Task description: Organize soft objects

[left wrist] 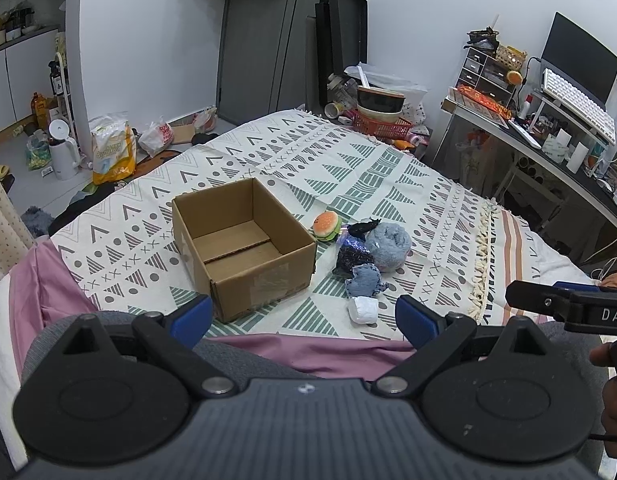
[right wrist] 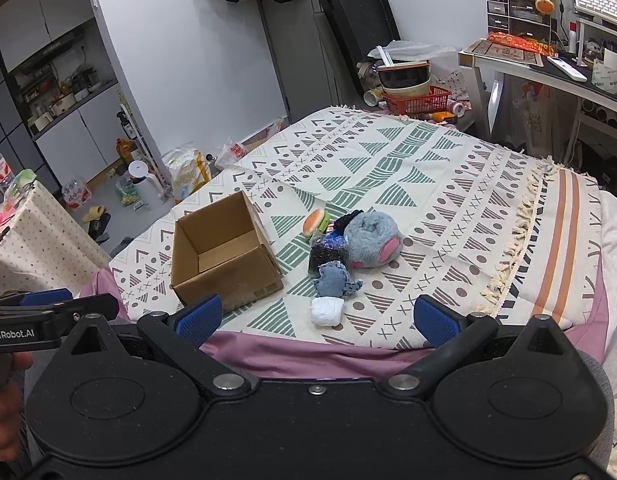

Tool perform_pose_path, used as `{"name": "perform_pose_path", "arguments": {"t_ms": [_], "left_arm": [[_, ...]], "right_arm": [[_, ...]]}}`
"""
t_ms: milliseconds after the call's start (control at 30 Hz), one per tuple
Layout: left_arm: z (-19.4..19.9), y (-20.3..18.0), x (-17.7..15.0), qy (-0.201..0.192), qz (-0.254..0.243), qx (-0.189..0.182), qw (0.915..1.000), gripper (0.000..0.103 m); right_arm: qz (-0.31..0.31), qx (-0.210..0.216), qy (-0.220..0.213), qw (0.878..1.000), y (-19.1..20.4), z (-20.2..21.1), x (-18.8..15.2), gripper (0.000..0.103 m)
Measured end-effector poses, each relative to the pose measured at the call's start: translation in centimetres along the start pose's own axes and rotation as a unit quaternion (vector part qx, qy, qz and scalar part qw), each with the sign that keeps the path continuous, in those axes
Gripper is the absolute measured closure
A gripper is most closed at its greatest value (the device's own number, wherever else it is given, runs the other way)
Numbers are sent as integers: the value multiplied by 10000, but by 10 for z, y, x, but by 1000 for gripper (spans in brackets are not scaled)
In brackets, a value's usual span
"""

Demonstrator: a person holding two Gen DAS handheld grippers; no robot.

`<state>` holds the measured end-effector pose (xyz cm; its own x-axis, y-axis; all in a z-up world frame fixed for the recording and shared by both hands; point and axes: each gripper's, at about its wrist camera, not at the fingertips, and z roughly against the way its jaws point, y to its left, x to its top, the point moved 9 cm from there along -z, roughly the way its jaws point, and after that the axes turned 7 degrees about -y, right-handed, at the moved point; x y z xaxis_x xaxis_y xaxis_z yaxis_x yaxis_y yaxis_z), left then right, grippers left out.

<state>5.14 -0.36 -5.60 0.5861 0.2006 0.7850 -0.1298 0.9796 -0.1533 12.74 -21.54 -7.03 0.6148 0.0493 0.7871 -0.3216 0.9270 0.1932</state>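
On the bed's patterned cream blanket (left wrist: 348, 160), an open brown cardboard box (left wrist: 244, 248) stands empty at the left. Just right of it lies a cluster of soft things: a small burger-shaped toy (left wrist: 327, 225), a dark glittery pouch (left wrist: 350, 254), a grey-blue fluffy plush (left wrist: 388, 246), a blue denim piece (left wrist: 364, 280) and a white rolled cloth (left wrist: 363, 309). The left tool (left wrist: 304, 312) and right tool (right wrist: 318, 318) both hover at the near edge, fingers wide apart, holding nothing.

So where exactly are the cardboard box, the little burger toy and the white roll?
cardboard box (left wrist: 264, 276), left wrist view, on its near outer wall.
burger toy (left wrist: 327, 225), left wrist view, on the orange bun top.
white roll (right wrist: 326, 311), right wrist view, on the middle of its side.
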Motion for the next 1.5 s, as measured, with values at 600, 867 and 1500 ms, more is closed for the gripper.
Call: {"name": "perform_pose_path", "arguments": {"t_ms": [600,867,1500], "left_arm": [[-6,-6,-3,71,-20,-14,10000,6],[-25,-8,-3,176,3,27,9998,6],[-90,-26,-13,536,259,-81,9982,7]], "right_arm": [[36,63,48,10000,-1,-9,0,0],[-168,280,112,9994,-9,-20,2,0],[-656,488,400,9958,-40,-79,3,1]]}}
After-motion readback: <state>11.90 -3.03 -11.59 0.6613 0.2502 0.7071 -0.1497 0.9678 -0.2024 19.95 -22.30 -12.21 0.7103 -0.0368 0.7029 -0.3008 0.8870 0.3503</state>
